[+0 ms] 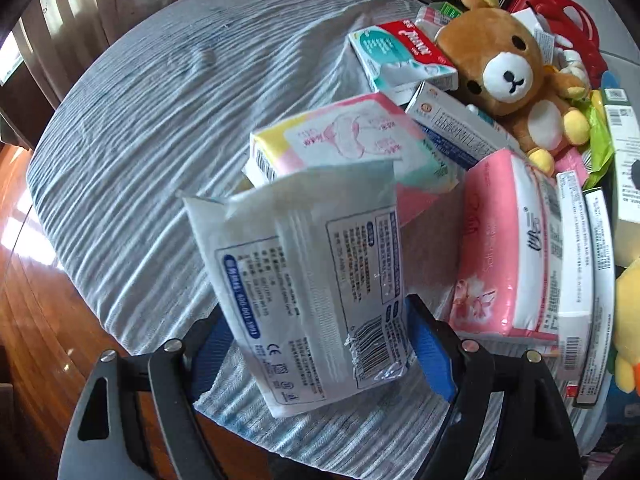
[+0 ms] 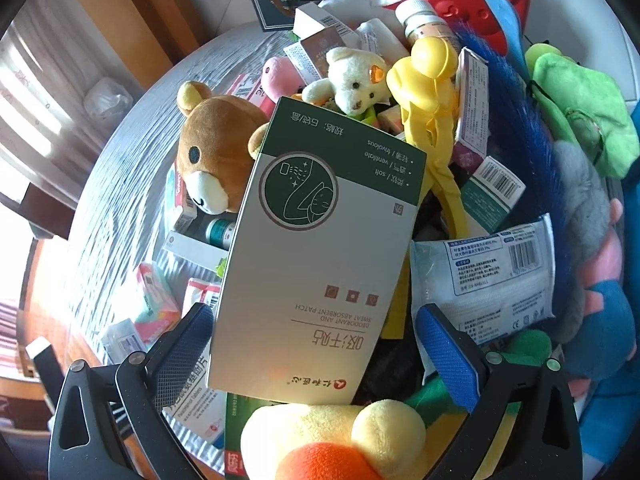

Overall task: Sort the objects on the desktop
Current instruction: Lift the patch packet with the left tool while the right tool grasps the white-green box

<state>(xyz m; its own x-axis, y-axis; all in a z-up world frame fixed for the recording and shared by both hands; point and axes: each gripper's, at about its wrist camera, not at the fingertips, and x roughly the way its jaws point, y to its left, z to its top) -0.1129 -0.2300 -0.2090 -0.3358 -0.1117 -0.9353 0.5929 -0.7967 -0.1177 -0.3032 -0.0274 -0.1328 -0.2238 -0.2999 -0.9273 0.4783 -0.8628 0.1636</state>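
My left gripper (image 1: 320, 344) has a white wipes packet with blue print (image 1: 304, 280) between its blue pads, above the grey striped tablecloth (image 1: 160, 120); the jaws stand wide and contact is unclear. Behind it lie a pink-and-yellow tissue pack (image 1: 340, 140), a pink tissue pack (image 1: 504, 248) and a brown plush bear (image 1: 508, 72). My right gripper (image 2: 316, 344) is open around a grey-and-green sweat-patch box (image 2: 320, 248); gaps show on both sides. The box lies over a pile of toys and boxes.
A dense pile fills the right side: a white small bear (image 2: 356, 80), yellow plastic toy (image 2: 428, 80), blue brush (image 2: 516, 128), green plush (image 2: 584, 108), another wipes packet (image 2: 488, 268), yellow duck plush (image 2: 336, 436), red case (image 1: 560, 20), medicine boxes (image 1: 580, 248). Wooden floor (image 1: 24, 280) lies left.
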